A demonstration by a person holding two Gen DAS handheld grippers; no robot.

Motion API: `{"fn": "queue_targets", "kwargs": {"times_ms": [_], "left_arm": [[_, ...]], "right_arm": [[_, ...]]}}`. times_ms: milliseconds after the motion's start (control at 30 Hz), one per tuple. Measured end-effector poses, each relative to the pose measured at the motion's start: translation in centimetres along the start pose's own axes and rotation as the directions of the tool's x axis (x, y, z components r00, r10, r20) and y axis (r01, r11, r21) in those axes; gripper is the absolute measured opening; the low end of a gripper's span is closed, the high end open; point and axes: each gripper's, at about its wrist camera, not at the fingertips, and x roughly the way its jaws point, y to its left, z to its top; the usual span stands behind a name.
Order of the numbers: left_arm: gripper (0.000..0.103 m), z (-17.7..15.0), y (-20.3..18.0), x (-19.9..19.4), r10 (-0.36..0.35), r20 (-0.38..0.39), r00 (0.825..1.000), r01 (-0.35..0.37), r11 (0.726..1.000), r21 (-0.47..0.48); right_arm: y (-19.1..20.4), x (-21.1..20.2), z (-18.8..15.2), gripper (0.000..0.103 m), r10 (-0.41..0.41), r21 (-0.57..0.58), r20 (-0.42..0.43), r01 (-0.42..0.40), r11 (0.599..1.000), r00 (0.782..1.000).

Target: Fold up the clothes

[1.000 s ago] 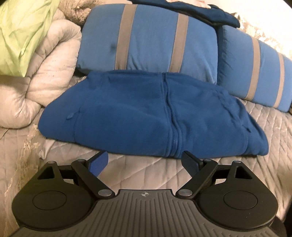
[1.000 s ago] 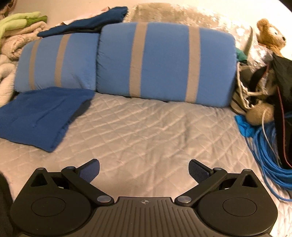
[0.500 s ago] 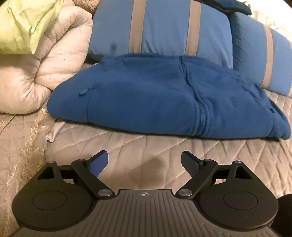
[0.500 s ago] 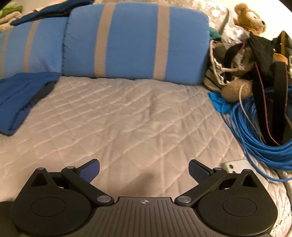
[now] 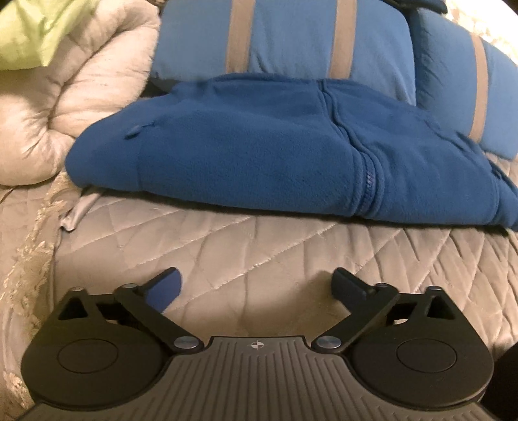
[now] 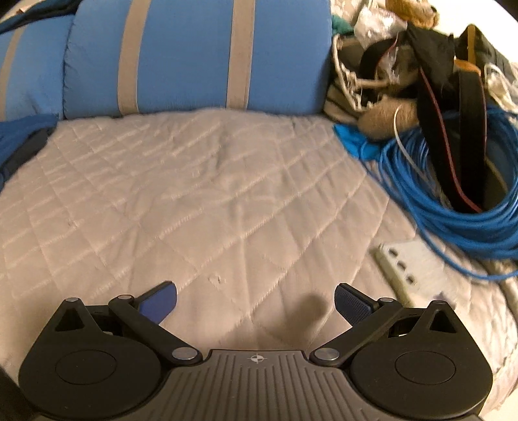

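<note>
A folded blue fleece jacket (image 5: pixel 259 152) lies on the quilted bed cover (image 5: pixel 259 246), its zip seam facing me, its back against the striped pillows. My left gripper (image 5: pixel 257 285) hovers open over bare quilt a short way in front of the jacket's near edge, holding nothing. In the right wrist view only a corner of the jacket (image 6: pixel 19 139) shows at the far left. My right gripper (image 6: pixel 255 298) is open and empty above bare quilt (image 6: pixel 210 194), well to the right of the jacket.
Blue pillows with tan stripes (image 5: pixel 285 35) (image 6: pixel 194 55) line the back. A rolled beige duvet (image 5: pixel 64 107) with a green cloth (image 5: pixel 35 29) sits left. On the right lie a coiled blue cable (image 6: pixel 453 200), a white power strip (image 6: pixel 408 265), and a pile of bags and straps (image 6: pixel 437 74).
Both views have dropped lower and closer to the bed. The left gripper neared the jacket; the right view swung right, so the jacket slid to the edge and the cable and power strip came in.
</note>
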Motion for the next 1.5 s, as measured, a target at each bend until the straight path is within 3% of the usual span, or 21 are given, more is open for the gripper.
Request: {"fn": "queue_targets", "kwargs": {"times_ms": [467, 800, 967, 1067, 1267, 1500], "left_arm": [[0.103, 2.1, 1.5, 3.1, 0.024, -0.006, 1.0, -0.024, 0.999, -0.048], [0.103, 4.3, 2.5, 5.1, 0.053, -0.036, 0.998, -0.055, 0.998, -0.038], [0.103, 5.1, 2.7, 5.9, 0.049, -0.035, 0.998, -0.05, 0.998, -0.026], [0.103, 5.3, 2.8, 6.3, 0.038, -0.022, 0.999, -0.038, 0.999, -0.019], [0.103, 3.8, 2.2, 6.1, 0.064, 0.085, 0.994, -0.062, 0.998, -0.024], [0.103, 3.9, 2.0, 6.1, 0.07, 0.097, 0.993, -0.069, 0.997, -0.021]], "right_arm": [[-1.1, 2.4, 0.6, 0.103, 0.0, 0.093, 0.029, -0.003, 0.996, 1.0], [-1.3, 5.4, 2.9, 0.103, -0.053, 0.124, 0.07, 0.045, 0.991, 0.996], [-1.7, 7.5, 4.3, 0.103, -0.121, 0.116, 0.048, 0.115, 0.987, 0.991], [-2.2, 8.5, 4.7, 0.103, -0.12, 0.126, 0.042, 0.114, 0.986, 0.992], [-2.5, 8.5, 3.9, 0.103, -0.102, 0.147, 0.094, 0.088, 0.985, 0.99], [-2.3, 8.5, 3.9, 0.103, -0.11, 0.146, 0.108, 0.094, 0.985, 0.988]]}}
